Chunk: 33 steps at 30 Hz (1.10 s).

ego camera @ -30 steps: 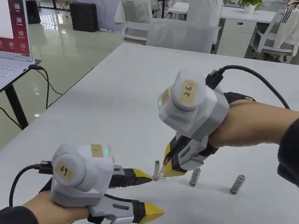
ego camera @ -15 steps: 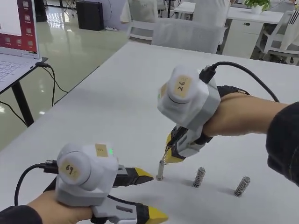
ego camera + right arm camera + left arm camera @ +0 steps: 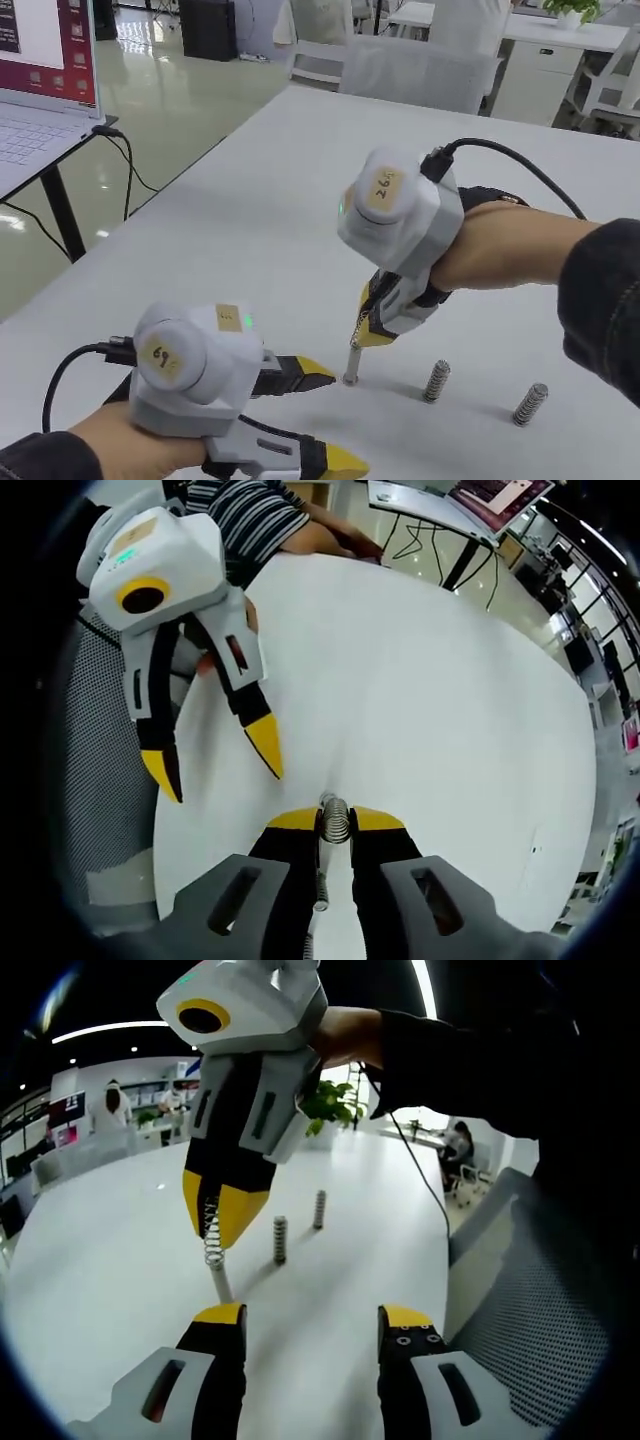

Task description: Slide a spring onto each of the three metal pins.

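Now, right gripper [image 3: 370, 337] pinching spring [image 3: 212, 1239], above pin [image 3: 352, 366]

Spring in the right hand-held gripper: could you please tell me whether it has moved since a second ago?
Yes. The spring, held by the right hand-held gripper, has risen from beside the pin to just above its top.

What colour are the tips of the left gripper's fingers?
Yellow, on black fingers; clearest in the left gripper view.
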{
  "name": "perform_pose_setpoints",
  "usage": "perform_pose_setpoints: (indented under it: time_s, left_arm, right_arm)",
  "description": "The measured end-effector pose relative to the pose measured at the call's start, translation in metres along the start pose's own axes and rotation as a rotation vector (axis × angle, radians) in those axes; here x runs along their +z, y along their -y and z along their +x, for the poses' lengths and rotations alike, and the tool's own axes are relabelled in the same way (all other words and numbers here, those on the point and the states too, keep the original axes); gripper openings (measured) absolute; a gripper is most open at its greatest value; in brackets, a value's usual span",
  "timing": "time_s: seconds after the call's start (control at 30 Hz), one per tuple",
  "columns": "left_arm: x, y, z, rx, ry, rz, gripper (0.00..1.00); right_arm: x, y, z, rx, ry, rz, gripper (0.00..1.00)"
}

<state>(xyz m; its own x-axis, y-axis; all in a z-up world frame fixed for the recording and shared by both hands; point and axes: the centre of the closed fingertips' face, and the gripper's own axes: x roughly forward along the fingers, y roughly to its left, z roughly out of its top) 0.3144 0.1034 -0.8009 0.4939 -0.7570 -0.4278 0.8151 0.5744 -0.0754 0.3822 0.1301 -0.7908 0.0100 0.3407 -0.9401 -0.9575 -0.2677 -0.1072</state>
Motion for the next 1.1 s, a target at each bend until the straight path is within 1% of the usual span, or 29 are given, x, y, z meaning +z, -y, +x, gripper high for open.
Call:
perform_pose_setpoints:
  time_s: [0.27,0.7,0.83,1.1]
  left_arm:
    - [0.0,-0.001,0.0,0.003,0.001,0.0,0.46]
    - [-0.001,0.0,0.0,-0.002,-0.004,0.0,0.45]
    - [-0.001,0.0,0.0,-0.002,-0.004,-0.001,0.45]
    - [-0.002,-0.001,0.0,0.0,-0.006,-0.002,0.45]
  right_arm:
    - [-0.003,-0.001,0.005,0.015,-0.019,0.003,0.08]
    - [-0.009,-0.003,0.028,0.051,-0.072,0.002,0.08]
    - [-0.011,-0.004,0.036,0.065,-0.084,0.012,0.08]
    - [-0.017,-0.008,0.048,0.072,-0.111,0.004,0.09]
